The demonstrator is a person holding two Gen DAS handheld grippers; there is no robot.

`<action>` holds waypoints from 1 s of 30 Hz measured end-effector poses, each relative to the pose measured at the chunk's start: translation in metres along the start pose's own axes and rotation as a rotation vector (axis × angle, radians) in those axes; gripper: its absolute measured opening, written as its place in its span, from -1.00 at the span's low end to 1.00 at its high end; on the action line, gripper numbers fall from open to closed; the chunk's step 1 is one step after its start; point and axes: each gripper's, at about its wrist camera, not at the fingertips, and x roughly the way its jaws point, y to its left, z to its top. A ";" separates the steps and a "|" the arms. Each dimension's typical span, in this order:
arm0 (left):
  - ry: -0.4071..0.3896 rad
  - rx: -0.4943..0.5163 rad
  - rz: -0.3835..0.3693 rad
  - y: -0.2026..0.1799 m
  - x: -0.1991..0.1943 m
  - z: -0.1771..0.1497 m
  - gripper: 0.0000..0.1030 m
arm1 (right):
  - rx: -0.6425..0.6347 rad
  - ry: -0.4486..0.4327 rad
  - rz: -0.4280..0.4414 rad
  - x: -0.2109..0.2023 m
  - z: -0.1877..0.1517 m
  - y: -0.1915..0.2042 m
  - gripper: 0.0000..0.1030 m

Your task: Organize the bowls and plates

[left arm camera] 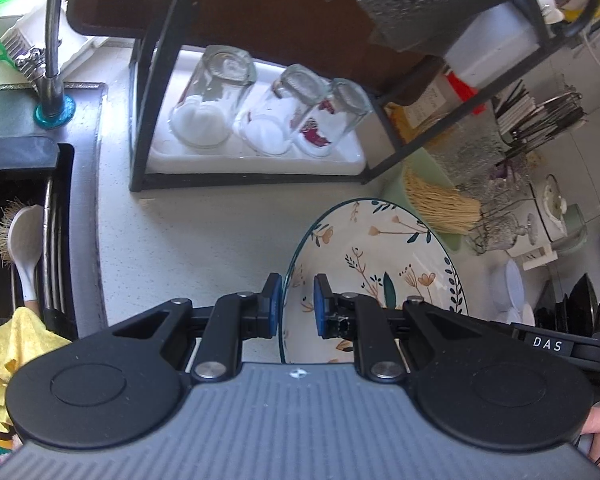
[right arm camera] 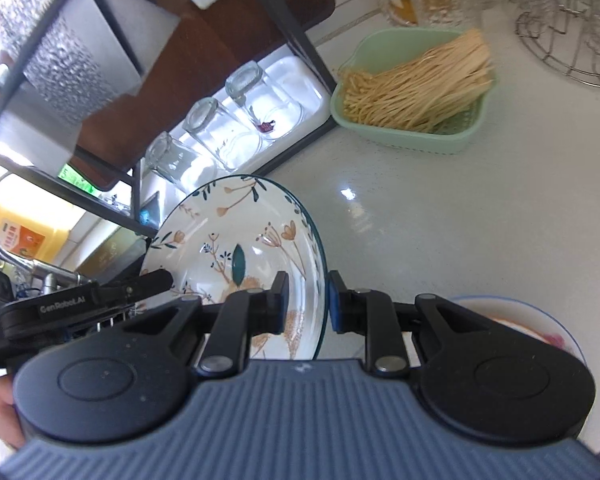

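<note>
A white plate with a floral print and a dark teal rim [left arm camera: 380,248] [right arm camera: 228,232] hangs tilted above the pale counter [right arm camera: 440,220], held from two sides. My left gripper [left arm camera: 296,308] is shut on its left rim, blue pads on both faces. On the opposite rim my right gripper [right arm camera: 308,304] is shut the same way. In the right wrist view, one of the left gripper's fingers [right arm camera: 152,282] lies across the plate's far edge. A white bowl with a blue rim and reddish inside [right arm camera: 540,320] sits on the counter under the right gripper, mostly hidden.
A black rack [left arm camera: 156,80] holds three upturned glasses [left arm camera: 268,116] on a white tray. A green basket of dry noodles [right arm camera: 416,92] stands behind the plate. The sink and faucet [left arm camera: 52,40] are to the left; dark plates stand in a dish rack [left arm camera: 580,304] at right.
</note>
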 end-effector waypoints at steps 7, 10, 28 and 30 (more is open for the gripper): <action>-0.011 0.005 -0.046 -0.023 -0.015 -0.010 -0.65 | 0.019 -0.044 0.009 -0.036 -0.012 -0.009 -0.55; -0.007 0.017 -0.057 -0.034 -0.019 -0.017 -0.65 | 0.019 -0.066 0.010 -0.051 -0.016 -0.012 -0.55; 0.039 0.062 -0.032 -0.094 -0.018 -0.074 -0.65 | 0.032 -0.095 0.010 -0.094 -0.042 -0.064 -0.55; 0.041 0.066 -0.021 -0.101 -0.014 -0.081 -0.65 | 0.020 -0.090 0.013 -0.097 -0.043 -0.071 -0.55</action>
